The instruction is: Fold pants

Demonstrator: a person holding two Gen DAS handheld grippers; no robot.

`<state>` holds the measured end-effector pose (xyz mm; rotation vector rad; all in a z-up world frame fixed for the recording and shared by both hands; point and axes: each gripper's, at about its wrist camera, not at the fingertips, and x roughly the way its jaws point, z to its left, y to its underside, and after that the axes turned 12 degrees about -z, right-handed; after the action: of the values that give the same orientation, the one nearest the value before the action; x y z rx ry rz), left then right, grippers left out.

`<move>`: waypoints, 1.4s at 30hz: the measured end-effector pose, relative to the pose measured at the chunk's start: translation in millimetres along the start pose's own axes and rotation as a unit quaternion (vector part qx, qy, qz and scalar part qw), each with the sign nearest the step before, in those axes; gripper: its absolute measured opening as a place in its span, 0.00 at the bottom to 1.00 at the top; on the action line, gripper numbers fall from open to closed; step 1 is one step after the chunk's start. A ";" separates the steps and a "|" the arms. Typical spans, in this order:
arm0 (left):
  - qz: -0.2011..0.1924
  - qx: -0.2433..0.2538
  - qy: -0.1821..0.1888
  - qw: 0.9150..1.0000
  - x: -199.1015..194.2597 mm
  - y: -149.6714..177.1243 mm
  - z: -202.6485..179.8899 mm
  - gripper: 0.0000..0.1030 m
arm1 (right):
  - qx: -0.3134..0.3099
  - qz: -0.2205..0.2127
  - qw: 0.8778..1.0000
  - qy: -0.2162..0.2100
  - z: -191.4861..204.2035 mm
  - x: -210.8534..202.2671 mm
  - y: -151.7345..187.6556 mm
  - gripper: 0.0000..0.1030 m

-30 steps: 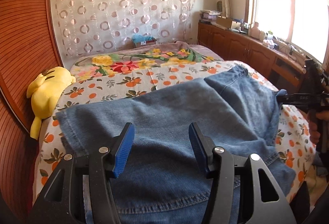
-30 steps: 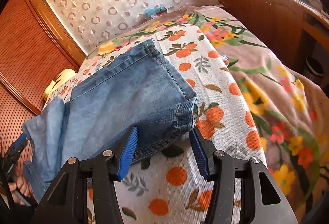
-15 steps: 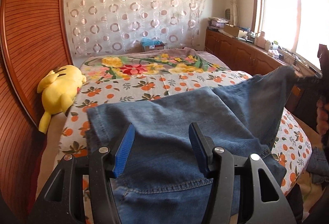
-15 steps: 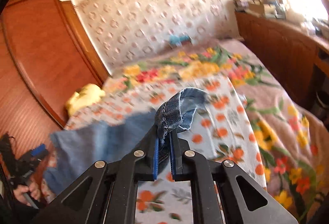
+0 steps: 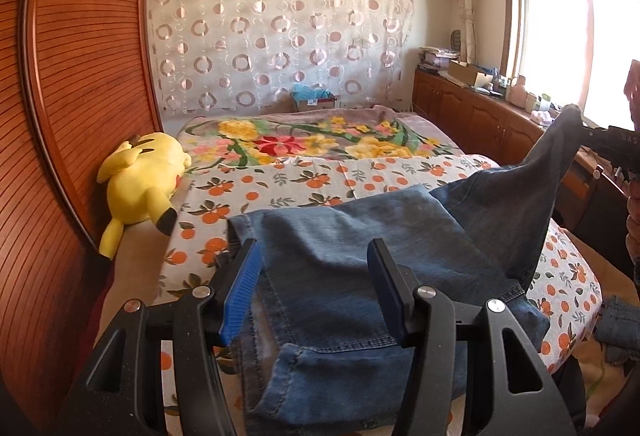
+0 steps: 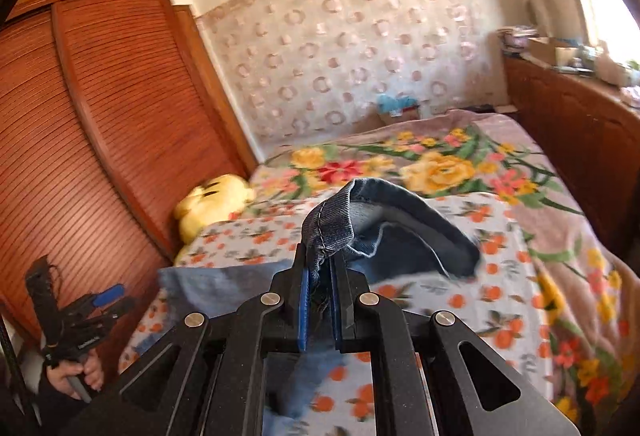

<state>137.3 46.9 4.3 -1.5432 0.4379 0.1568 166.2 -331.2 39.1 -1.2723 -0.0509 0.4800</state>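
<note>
the bed [image 5: 280, 192] is taken as the landmark: its near edge runs under the left gripper [image 5: 314, 288], its left side is bounded closely by a ribbed, reddish wooden wardrobe [image 5: 80, 116], and along its right side a narrow gap is left before a low wooden cabinet [image 5: 480, 120] under the window [image 5: 560, 16]. the blue denim pants [image 5: 360, 268] are spread across the near part of the bed, on an orange-printed sheet [image 5: 320, 180]; the far half of the bed, covered by a flowered blanket [image 5: 320, 140], is left open. a yellow plush toy [image 5: 144, 176] is lain at the left edge of the bed against the wardrobe, well apart from the denim. a small box with blue contents [image 5: 312, 100] is seen beyond the far end of the bed, below a sheer curtain with ring patterns [image 5: 280, 28]. the left gripper's jaws are held about half apart above the pants near the bed's front edge, and nothing is gripped by them. the right gripper [image 6: 320, 276] has its jaws just closed down tight on a hemmed cuff of the pants [image 6: 332, 224], which is lifted off the right side of the bed so that one leg is drawn up in a slanting, taut fold. the denim is seen as soft, with stitched seams, and paler on its inside face. the hand [image 6: 76, 376] carrying the left gripper is visible at the bed's near left corner.
</note>
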 end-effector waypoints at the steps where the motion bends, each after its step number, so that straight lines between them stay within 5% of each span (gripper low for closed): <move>1: -0.001 -0.002 -0.002 1.000 -2.3 -0.2 2.1 0.54 | -0.001 0.002 1.000 -0.015 5.9 3.1 -1.3 0.08; 9: -0.007 -0.021 -0.029 0.999 -16.1 -1.5 35.8 0.54 | -0.039 0.040 0.990 -0.129 101.5 43.8 19.2 0.08; 14: -0.008 -0.034 -0.042 0.999 -20.4 3.7 52.7 0.54 | -0.057 0.100 0.976 -0.182 138.6 58.2 67.1 0.09; 19: 0.004 -0.037 -0.041 0.998 -15.9 13.5 54.2 0.54 | -0.070 0.168 0.968 -0.175 133.0 68.5 116.4 0.11; 24: 0.012 -0.035 -0.030 0.999 -9.0 18.1 46.0 0.54 | -0.077 0.188 0.964 -0.169 117.2 62.4 128.4 0.17; 30: 0.016 -0.026 -0.012 0.999 -4.6 17.3 25.3 0.54 | -0.096 0.179 0.966 -0.161 115.7 42.6 120.7 0.33; 36: 0.014 -0.011 0.011 1.000 -6.5 14.5 1.4 0.54 | -0.101 0.152 0.973 -0.139 108.4 8.3 121.6 0.36; 42: 0.026 -0.011 0.026 0.999 -6.9 28.7 -10.0 0.54 | -0.096 0.127 0.982 -0.100 88.3 16.4 112.9 0.37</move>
<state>118.7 39.3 -19.5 -1.5611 0.5185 0.1621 118.9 -221.7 -41.8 -1.4225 -0.1057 0.8397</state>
